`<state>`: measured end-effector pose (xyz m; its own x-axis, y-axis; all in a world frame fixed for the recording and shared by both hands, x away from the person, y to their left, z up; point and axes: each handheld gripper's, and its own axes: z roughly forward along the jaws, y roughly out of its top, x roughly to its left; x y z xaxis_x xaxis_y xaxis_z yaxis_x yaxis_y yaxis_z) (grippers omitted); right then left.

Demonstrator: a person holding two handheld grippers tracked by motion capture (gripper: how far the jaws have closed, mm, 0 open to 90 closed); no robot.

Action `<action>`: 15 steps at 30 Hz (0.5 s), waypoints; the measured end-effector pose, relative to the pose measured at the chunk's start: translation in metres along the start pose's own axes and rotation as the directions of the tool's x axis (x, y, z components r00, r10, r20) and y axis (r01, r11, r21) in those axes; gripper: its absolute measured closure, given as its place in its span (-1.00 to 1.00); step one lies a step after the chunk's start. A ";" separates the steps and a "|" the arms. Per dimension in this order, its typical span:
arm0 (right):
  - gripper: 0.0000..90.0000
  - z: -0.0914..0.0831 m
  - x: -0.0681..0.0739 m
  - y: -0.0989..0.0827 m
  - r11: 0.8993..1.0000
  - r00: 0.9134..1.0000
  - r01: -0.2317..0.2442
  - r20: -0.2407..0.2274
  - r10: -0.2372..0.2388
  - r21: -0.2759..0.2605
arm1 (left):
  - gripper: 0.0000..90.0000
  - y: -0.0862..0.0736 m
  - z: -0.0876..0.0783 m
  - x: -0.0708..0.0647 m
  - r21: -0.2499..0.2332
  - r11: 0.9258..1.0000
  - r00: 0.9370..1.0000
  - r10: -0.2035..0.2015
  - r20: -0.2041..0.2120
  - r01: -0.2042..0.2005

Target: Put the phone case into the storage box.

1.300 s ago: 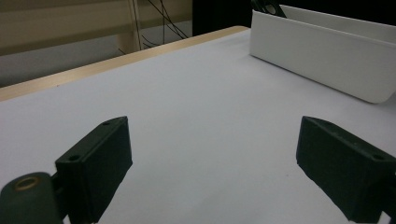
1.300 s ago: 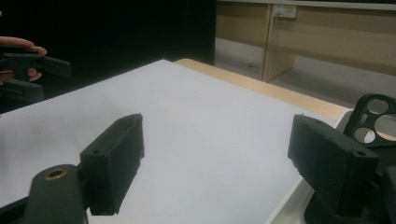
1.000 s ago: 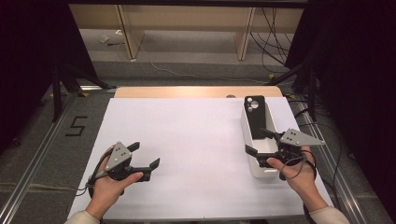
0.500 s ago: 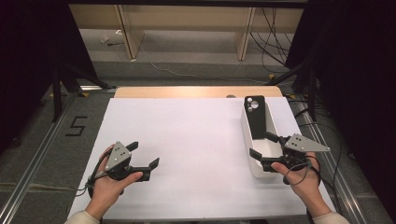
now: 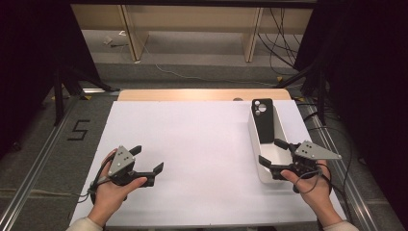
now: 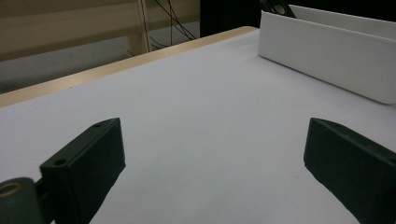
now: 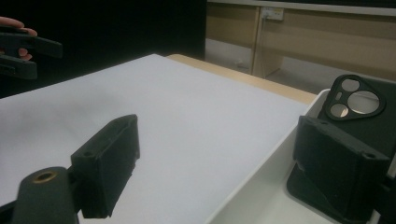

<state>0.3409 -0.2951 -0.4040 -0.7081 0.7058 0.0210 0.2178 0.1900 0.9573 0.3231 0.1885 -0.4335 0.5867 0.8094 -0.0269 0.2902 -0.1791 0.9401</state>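
Phone case [image 5: 264,120] leaning in white tray [image 5: 256,144], just beyond open right claw [image 5: 274,152].

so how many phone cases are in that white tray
1. A black phone case leans on end against the far end of the white tray at the table's right side, its camera cutout up. The right gripper covers part of the tray's near end, so something small could be hidden there.

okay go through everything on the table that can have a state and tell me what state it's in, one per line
left gripper: open, nothing between its jaws, held low above the table cover.
right gripper: open, jaws astride the tray's near left wall, nothing gripped.
white tray: upright on the table, open-topped.
black phone case: leaning inside the tray, camera cutouts up.
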 end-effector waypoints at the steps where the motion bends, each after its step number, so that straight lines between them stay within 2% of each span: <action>1: -0.65 0.000 0.000 0.000 1.000 1.000 0.001 0.001 -0.001 0.000 | -0.89 0.000 0.000 0.000 0.000 1.000 1.000 0.000 0.000 0.000; 15: -0.65 0.002 0.003 0.000 1.000 1.000 0.005 0.002 -0.005 -0.012 | -0.90 0.000 0.000 0.000 0.003 1.000 1.000 0.002 -0.001 -0.002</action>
<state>0.3402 -0.2922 -0.4046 -0.7080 0.7060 0.0156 0.2064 0.1857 0.9607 0.3232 0.1881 -0.4338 0.5861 0.8099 -0.0247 0.2915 -0.1823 0.9390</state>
